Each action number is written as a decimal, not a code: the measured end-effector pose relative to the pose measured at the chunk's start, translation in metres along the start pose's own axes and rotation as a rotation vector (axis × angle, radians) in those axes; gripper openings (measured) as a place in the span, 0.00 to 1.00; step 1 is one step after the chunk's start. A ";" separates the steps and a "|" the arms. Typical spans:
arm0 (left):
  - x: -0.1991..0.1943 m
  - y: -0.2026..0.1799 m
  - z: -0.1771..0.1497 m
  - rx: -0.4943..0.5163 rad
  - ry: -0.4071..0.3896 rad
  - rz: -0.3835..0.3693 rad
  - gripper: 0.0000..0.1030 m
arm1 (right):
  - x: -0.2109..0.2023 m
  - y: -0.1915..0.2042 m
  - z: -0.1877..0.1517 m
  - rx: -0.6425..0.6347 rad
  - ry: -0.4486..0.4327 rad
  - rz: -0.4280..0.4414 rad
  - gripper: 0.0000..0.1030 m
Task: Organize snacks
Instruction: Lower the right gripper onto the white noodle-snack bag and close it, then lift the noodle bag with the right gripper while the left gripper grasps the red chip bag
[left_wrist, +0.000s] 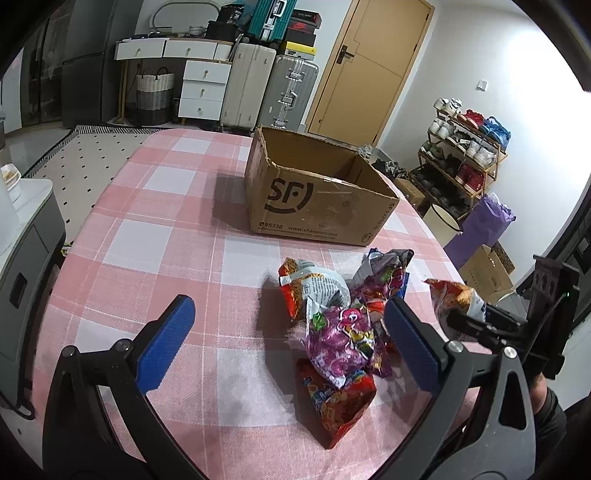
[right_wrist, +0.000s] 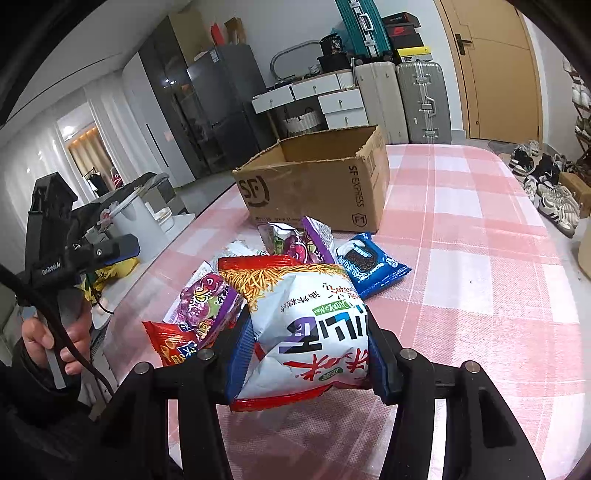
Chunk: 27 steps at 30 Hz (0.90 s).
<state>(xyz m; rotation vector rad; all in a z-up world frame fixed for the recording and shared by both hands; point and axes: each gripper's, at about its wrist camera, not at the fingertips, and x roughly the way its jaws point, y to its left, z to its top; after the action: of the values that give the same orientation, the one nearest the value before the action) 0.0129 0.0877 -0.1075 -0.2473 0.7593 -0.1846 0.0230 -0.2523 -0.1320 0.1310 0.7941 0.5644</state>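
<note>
My right gripper (right_wrist: 310, 358) is shut on a white and red noodle snack bag (right_wrist: 306, 325), its blue pads pressing both sides, and holds it above the snack pile. In the left wrist view the same bag (left_wrist: 450, 295) hangs from the right gripper (left_wrist: 461, 321) at the far right. My left gripper (left_wrist: 288, 343) stands open over the near side of the pile, with a purple candy bag (left_wrist: 340, 336) between its fingers but untouched. Around it lie a red packet (left_wrist: 340, 406) and another noodle bag (left_wrist: 314, 288). The open cardboard box (left_wrist: 317, 192) stands behind the pile.
A blue cookie pack (right_wrist: 369, 264) lies right of the pile, near the box (right_wrist: 314, 184). The pink checked tablecloth (right_wrist: 480, 258) runs on to the right. A hand (right_wrist: 55, 339) grips the left tool at the table's left edge. Suitcases, drawers and a shoe rack (left_wrist: 465, 147) stand behind.
</note>
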 end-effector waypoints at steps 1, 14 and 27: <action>-0.002 0.000 -0.002 0.003 -0.001 0.001 0.99 | -0.001 0.001 0.000 -0.002 -0.003 0.001 0.52; 0.001 -0.015 -0.035 0.028 0.091 -0.092 0.99 | -0.008 0.005 0.006 0.033 -0.034 0.003 0.52; 0.034 -0.037 -0.065 0.059 0.231 -0.124 0.99 | -0.016 0.007 0.005 0.050 -0.047 0.007 0.52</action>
<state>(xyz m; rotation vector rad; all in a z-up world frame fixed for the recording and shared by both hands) -0.0114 0.0333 -0.1645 -0.2197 0.9672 -0.3569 0.0151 -0.2545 -0.1160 0.1928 0.7624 0.5462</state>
